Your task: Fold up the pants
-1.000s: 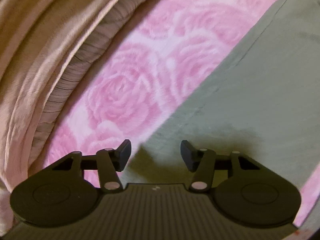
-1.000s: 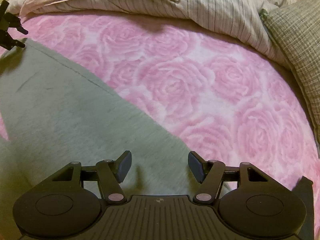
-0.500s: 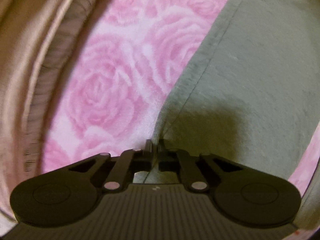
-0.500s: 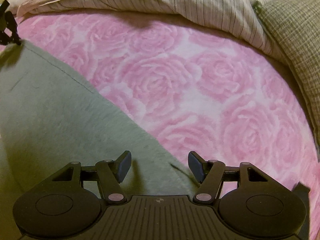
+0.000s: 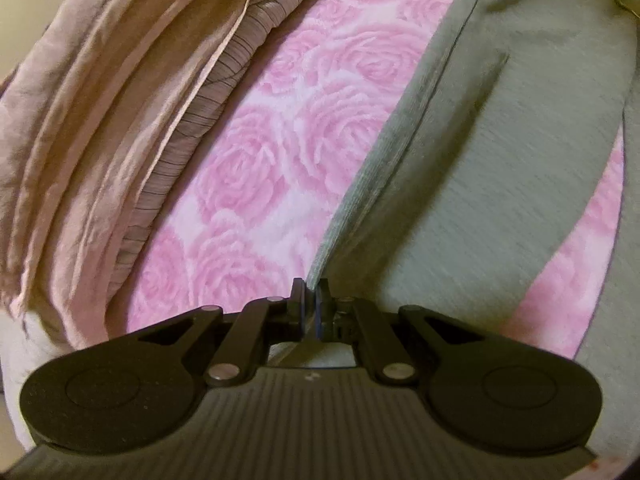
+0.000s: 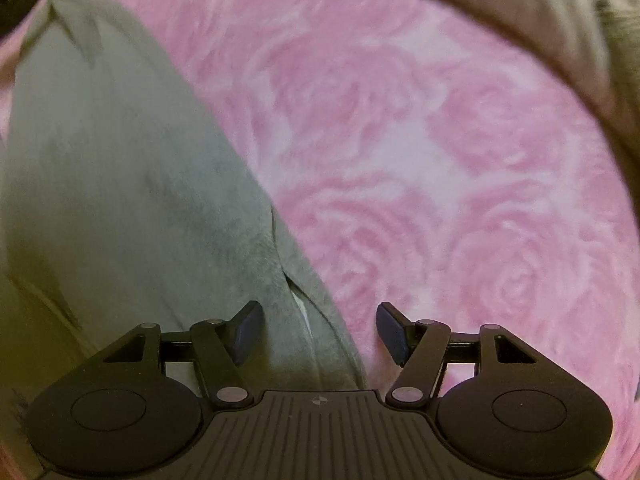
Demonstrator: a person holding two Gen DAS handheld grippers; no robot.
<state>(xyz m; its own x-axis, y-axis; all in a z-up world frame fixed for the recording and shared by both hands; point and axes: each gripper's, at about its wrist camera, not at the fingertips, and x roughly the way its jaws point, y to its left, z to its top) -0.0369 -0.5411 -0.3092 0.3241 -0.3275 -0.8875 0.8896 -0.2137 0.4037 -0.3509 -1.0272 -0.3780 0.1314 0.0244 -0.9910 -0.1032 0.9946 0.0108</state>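
Left wrist view: the left tongs (image 5: 311,307) are clamped on the folded edge of the grey pants (image 5: 500,168), the fabric pinched between the two pads and lifted in a ridge that rises away from them. The pants spread out to the right of that ridge, lying on a pink rose-patterned blanket (image 5: 272,152) that covers the bed. Left of the pants, past a broad strip of bare blanket, lies a pile of rumpled beige bedding (image 5: 100,112) with a striped layer showing along its near edge. A second strip of blanket shows to the right of the pants, between two parts of the grey cloth.

Right wrist view, somewhat blurred: the right tongs (image 6: 318,334) stand apart, holding nothing. They hang over the right-hand edge of the pants (image 6: 120,184), one pad above the grey cloth and the other above the blanket (image 6: 420,160). A small slit with a pale lining shows in the pants just ahead of the left pad. Beige bedding (image 6: 520,8) lies beyond the blanket.
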